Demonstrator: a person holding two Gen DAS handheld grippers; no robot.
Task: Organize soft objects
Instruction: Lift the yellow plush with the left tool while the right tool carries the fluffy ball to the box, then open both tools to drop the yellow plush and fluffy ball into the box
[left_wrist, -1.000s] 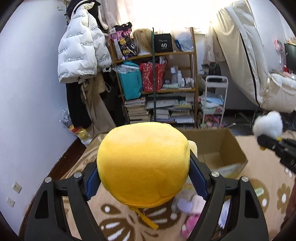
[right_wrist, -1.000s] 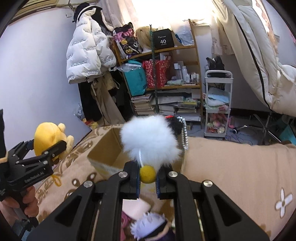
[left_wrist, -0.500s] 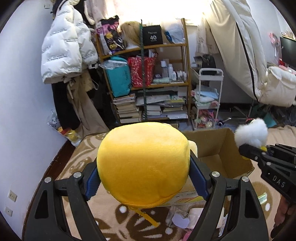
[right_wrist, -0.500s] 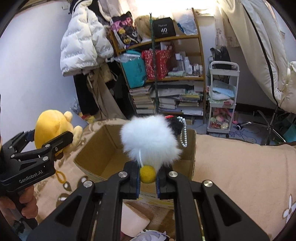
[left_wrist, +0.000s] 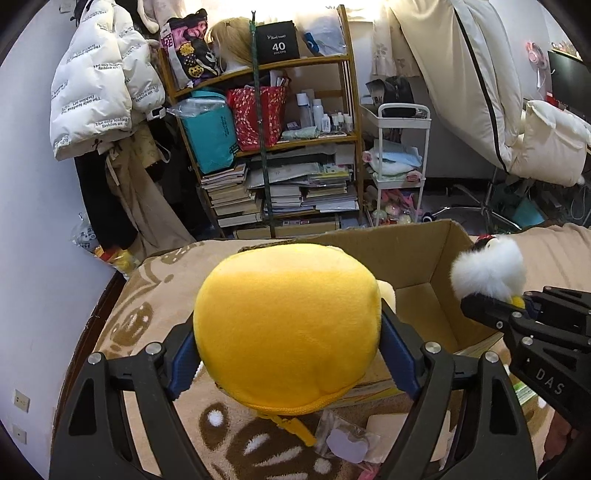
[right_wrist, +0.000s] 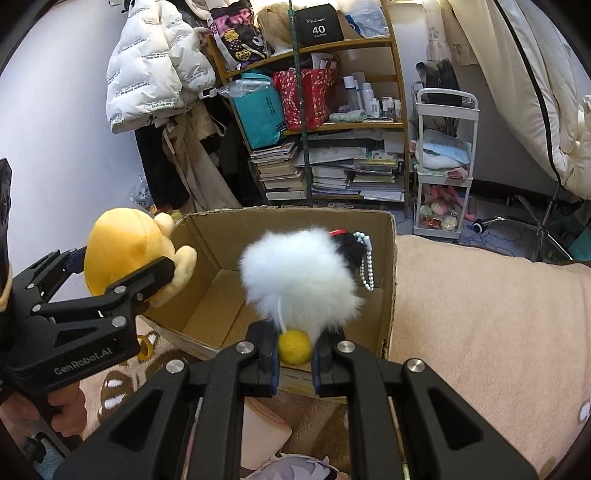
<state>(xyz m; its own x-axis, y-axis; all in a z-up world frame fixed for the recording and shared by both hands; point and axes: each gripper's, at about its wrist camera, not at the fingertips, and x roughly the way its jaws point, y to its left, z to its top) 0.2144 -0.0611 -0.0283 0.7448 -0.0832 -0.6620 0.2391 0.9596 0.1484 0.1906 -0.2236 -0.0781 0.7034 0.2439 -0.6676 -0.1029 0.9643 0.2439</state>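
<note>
Bed clutter first: small soft toys and a pale pink piece (left_wrist: 351, 441) lie on the patterned blanket (left_wrist: 140, 325) right under my grippers, on the near side of the cardboard box (right_wrist: 388, 280). Behind the box I see a wooden shelf (left_wrist: 347, 96) crammed with books, bags and bottles, a white trolley (right_wrist: 443, 162) and a white puffer jacket (left_wrist: 96, 88) hung on the wall.

My left gripper (left_wrist: 288, 341) is clamped on the yellow plush toy (left_wrist: 288, 321), held at the box's left wall, above the rim. The plush blocks most of the left wrist view.

My right gripper (right_wrist: 293, 349) pinches the yellow ball (right_wrist: 294, 346) of a white fluffy keychain charm (right_wrist: 303, 277), over the box opening. Its bead chain (right_wrist: 367, 266) dangles.

Box interior that I can see is bare cardboard.
</note>
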